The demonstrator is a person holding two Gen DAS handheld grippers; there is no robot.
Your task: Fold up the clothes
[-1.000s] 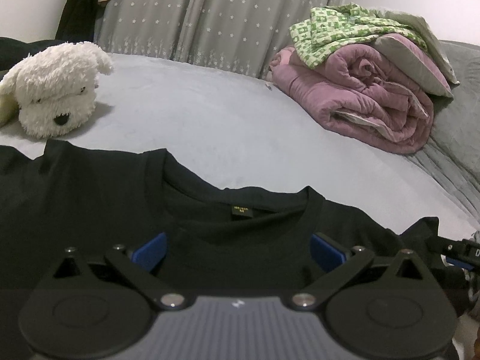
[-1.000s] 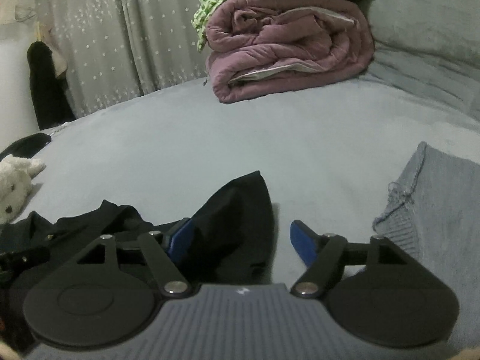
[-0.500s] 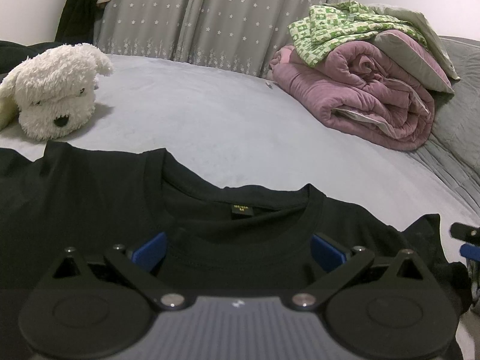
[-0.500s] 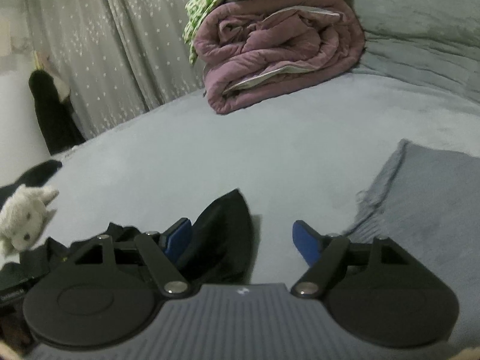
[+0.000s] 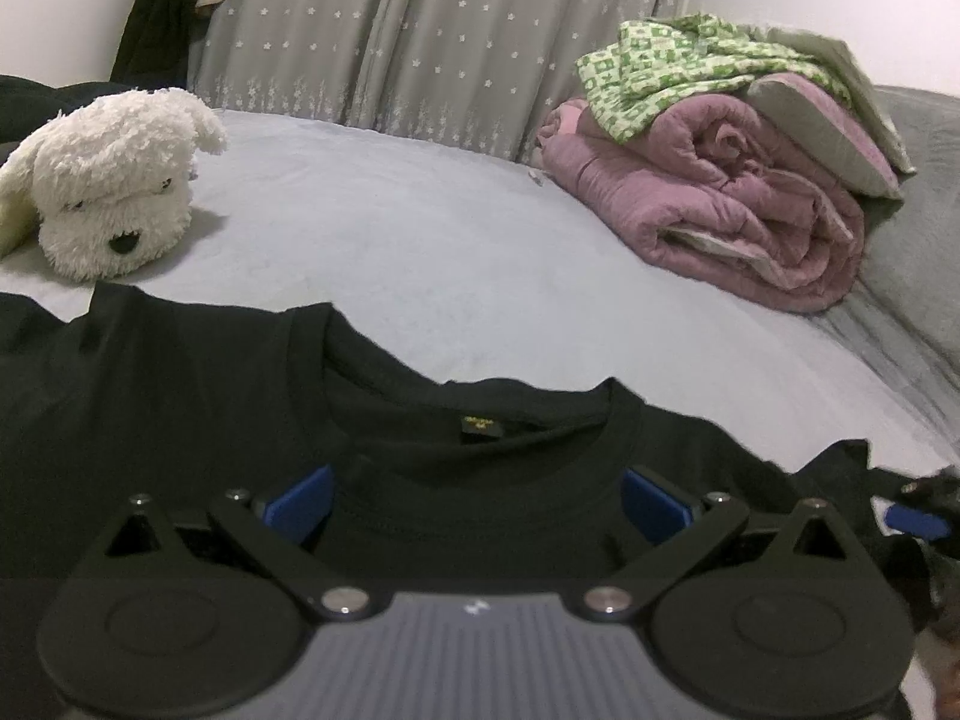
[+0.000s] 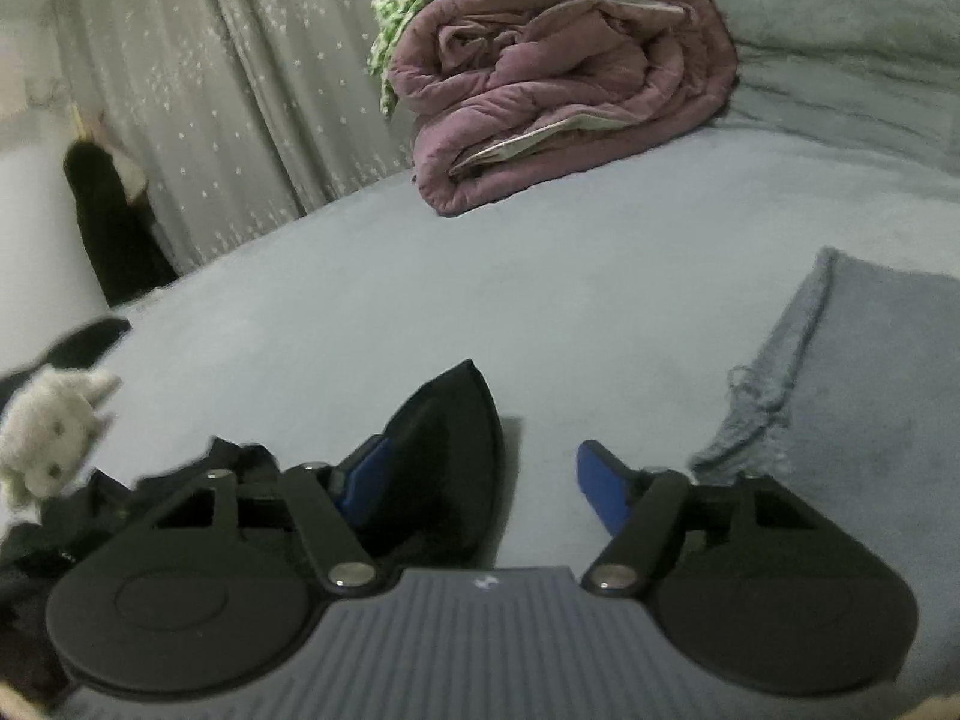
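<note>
A black T-shirt (image 5: 180, 408) lies spread on the grey bed sheet (image 5: 420, 252), collar and yellow neck label facing me. My left gripper (image 5: 477, 507) hovers low over the collar, open, its blue pads (image 5: 300, 507) wide apart on either side of the neckline. The shirt's right sleeve (image 6: 444, 444) ends in a point on the sheet. My right gripper (image 6: 480, 480) straddles that sleeve with its jaws closing: the left pad lies against the fabric, while the right pad (image 6: 600, 492) stands off it over bare sheet. The right gripper's tip (image 5: 918, 519) shows at the left view's right edge.
A white plush dog (image 5: 114, 192) sits at the far left of the bed. A rolled pink quilt (image 5: 720, 210) with green patterned cloth (image 5: 690, 72) on top lies at the back right. A grey knit garment (image 6: 870, 390) lies right of the sleeve. A curtain (image 5: 420, 30) hangs behind.
The right gripper has shifted and rolled slightly over the sleeve, and its jaws stand a little narrower. The left gripper and the shirt body have stayed put.
</note>
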